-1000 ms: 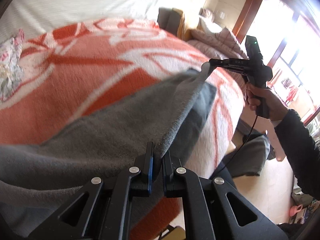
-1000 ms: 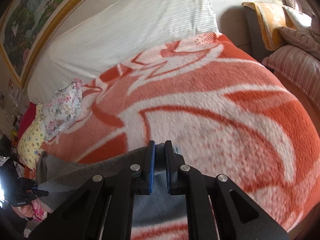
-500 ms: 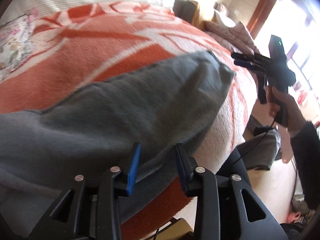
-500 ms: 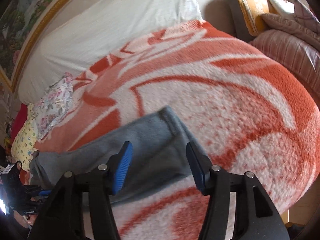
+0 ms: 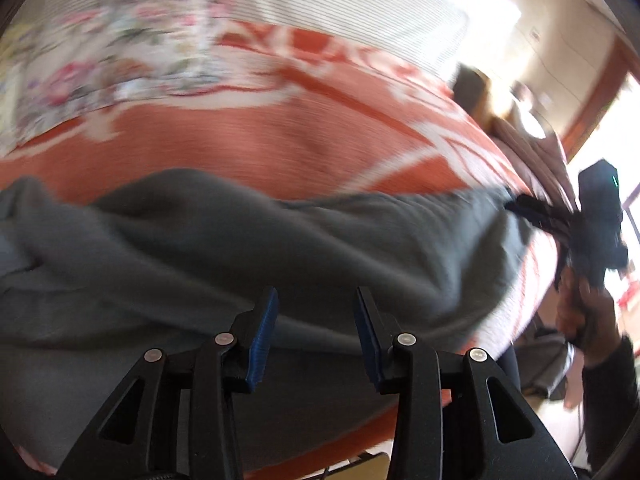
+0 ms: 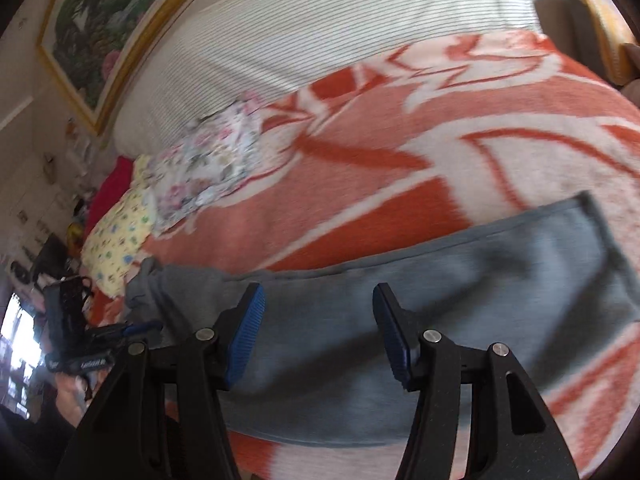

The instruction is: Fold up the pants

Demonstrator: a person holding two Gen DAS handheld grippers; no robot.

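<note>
The grey pants (image 5: 280, 248) lie stretched sideways over the orange and white blanket (image 5: 280, 148) on the bed. In the right wrist view the pants (image 6: 460, 300) show a flat hemmed end at the right and a bunched end at the left. My left gripper (image 5: 316, 320) hovers over the near edge of the pants; its jaws are opening and its blue pads (image 5: 262, 330) press on nothing. My right gripper (image 6: 318, 320) stands open above the cloth with nothing pinched. It also shows at the far end of the pants as the right gripper (image 5: 524, 208), held by a hand (image 5: 580, 312). The left gripper (image 6: 156, 326) shows by the bunched end.
A floral cloth (image 6: 208, 168) and a yellow patterned pillow (image 6: 116, 236) lie at the blanket's left side. Behind is a striped white sheet (image 6: 320, 28) under a framed painting (image 6: 108, 32). A sofa with cushions (image 5: 520, 136) and a bright doorway stand past the bed's right side.
Both grippers were shut on the pants' edge, then opened and let go. The pants now lie flat on the blanket. Both views have swung left and pulled back along the cloth.
</note>
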